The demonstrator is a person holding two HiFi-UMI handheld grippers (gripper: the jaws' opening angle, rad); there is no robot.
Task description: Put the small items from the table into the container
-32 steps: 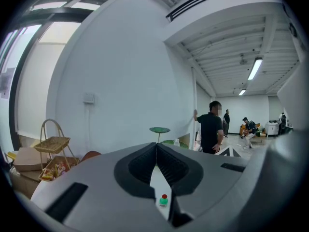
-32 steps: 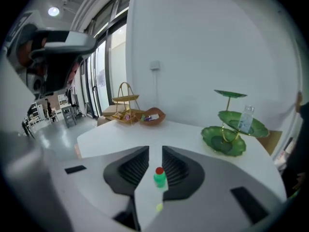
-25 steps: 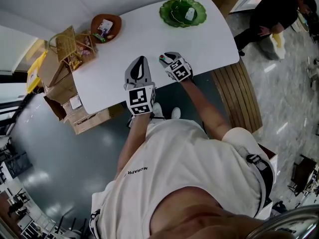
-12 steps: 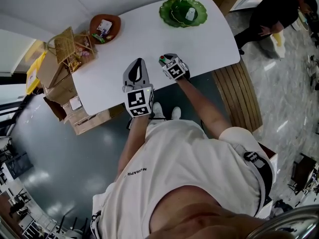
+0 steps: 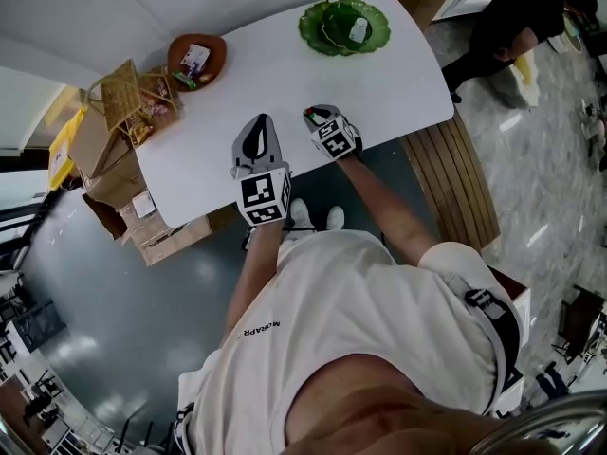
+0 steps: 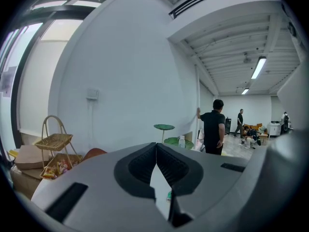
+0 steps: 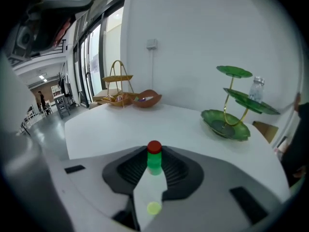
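Green bottle (image 7: pixel 154 161), small translucent plastic with a round red cap, stands on the smooth white surface (image 7: pixel 111 124) between the right gripper's (image 5: pixel 314 118) ribbed dark fingers, which are closing onto its sides; left gripper (image 6: pixel 156 147) fingers meet, empty; well beyond stand a glossy leaf-shaped green tiered stand (image 7: pixel 231 115), a brown bowl (image 7: pixel 146 99) and a wicker rack (image 7: pixel 117 83).

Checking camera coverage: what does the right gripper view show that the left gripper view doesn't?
Only the right gripper view: a red-capped green bottle between the jaws of the right gripper, which are closing. Only the left gripper view: a person in black, ceiling lights, and the left gripper with jaw tips together, nothing between. Both: the green tiered stand, brown bowl and wicker basket stand.
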